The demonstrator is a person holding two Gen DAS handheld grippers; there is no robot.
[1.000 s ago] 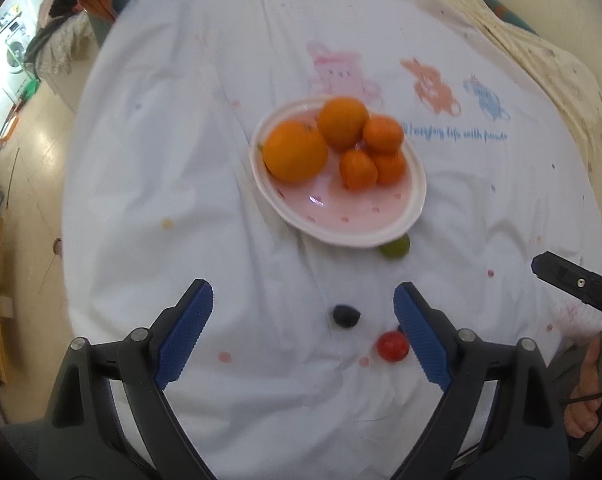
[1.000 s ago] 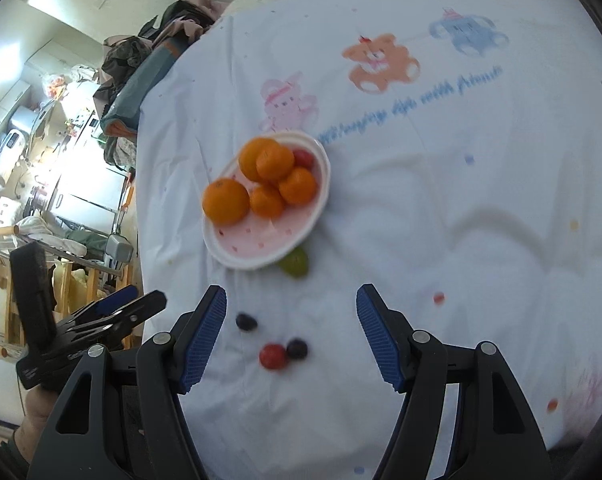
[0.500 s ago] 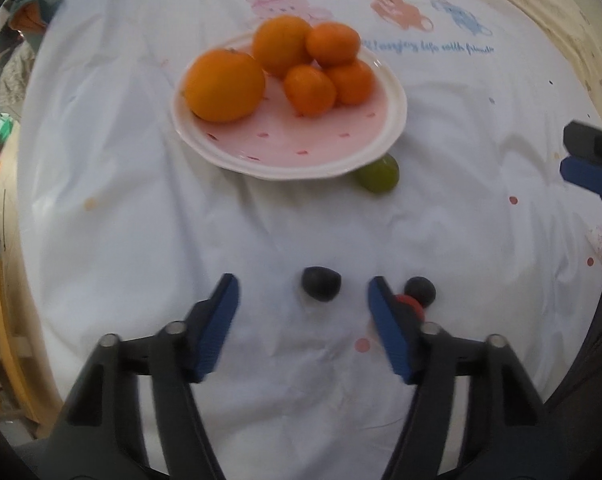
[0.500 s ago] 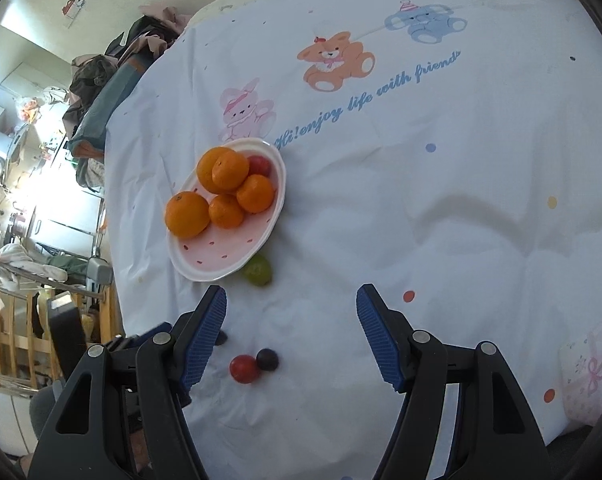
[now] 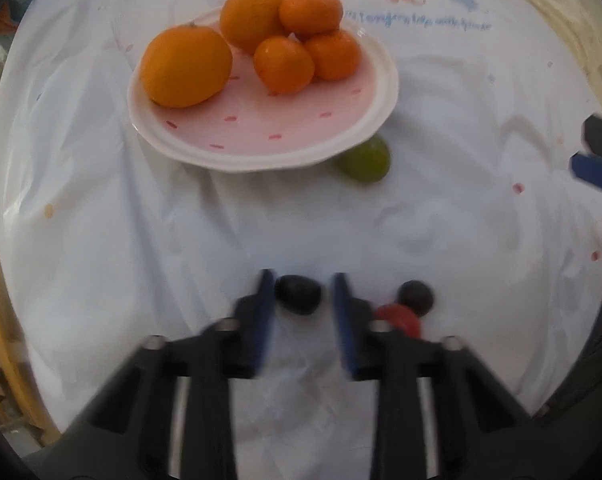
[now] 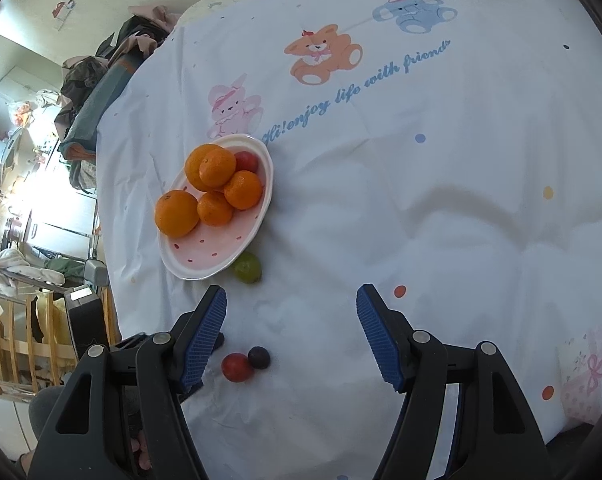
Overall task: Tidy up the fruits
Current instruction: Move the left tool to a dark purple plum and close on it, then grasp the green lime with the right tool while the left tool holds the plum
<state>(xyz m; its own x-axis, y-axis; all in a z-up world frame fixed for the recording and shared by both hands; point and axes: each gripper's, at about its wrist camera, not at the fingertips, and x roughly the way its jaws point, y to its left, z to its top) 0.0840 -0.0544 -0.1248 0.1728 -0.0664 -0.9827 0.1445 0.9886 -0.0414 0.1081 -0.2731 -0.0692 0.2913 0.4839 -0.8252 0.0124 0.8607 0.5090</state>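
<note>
A pink plate (image 5: 261, 128) holds several oranges (image 5: 185, 66) on the white cloth; it also shows in the right wrist view (image 6: 205, 248), with a red fruit (image 6: 247, 161) at its far side. A green fruit (image 5: 364, 159) lies against the plate's near rim. My left gripper (image 5: 301, 292) is low on the cloth, its jaws narrowed around a dark plum (image 5: 298, 294), a small gap still showing on the right. A red fruit (image 5: 399, 319) and a dark round fruit (image 5: 416, 297) lie just right of it. My right gripper (image 6: 291, 308) is open and empty above the cloth.
The cloth (image 6: 421, 184) has printed cartoon animals and blue lettering. Furniture, clothes and a wooden rack (image 6: 17, 328) crowd the floor to the left of the table. The right gripper's tips (image 5: 597, 156) show at the right edge of the left wrist view.
My left gripper has dropped down and forward to the dark plum and its jaws have closed in around it. My right gripper has drawn back slightly and stayed open.
</note>
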